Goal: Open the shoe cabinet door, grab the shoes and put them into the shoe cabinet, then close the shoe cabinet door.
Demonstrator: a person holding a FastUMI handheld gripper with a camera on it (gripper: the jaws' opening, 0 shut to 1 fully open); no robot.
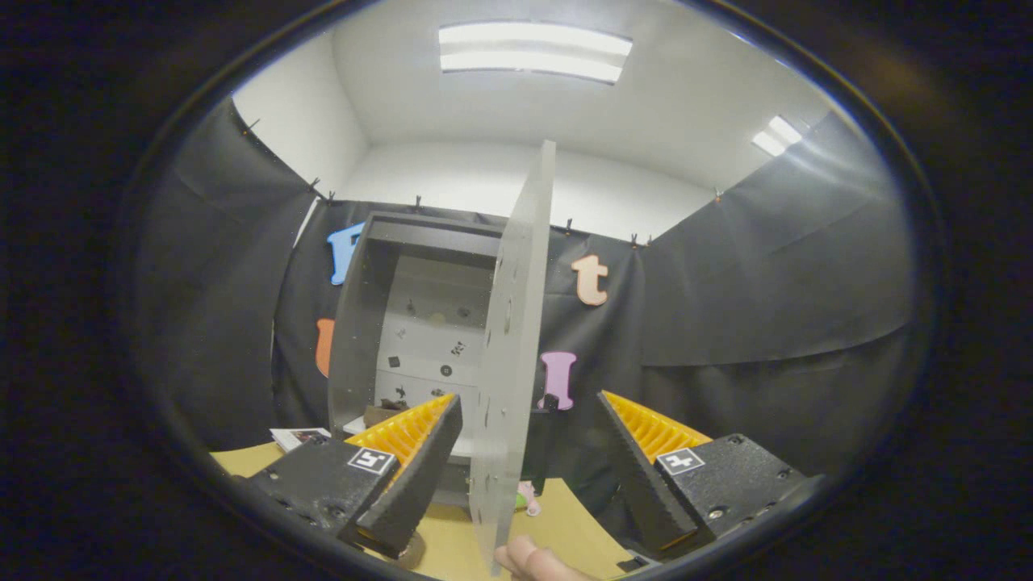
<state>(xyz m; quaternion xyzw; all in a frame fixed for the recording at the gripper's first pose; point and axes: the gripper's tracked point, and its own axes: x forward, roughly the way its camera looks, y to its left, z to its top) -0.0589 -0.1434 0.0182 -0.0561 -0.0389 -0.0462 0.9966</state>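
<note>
The shoe cabinet [379, 323] stands on the table just ahead of my fingers, its dark frame open toward me and its pale back panel showing inside. Its translucent door [512, 355] is swung out edge-on toward me and passes between my two fingers, touching neither. My gripper [529, 411] is open, with the left finger in front of the cabinet's opening and the right finger out past the door. A dark shape, perhaps a shoe [381, 414], lies on the cabinet floor behind the left finger, mostly hidden. A person's fingertips [529, 558] hold the door's lower edge.
The yellowish tabletop [565, 524] runs under the cabinet and my fingers. A small printed card [297, 436] lies on the table left of the cabinet. A small pink and green object [529, 499] sits on the table behind the door's foot. Black cloth walls close in all around.
</note>
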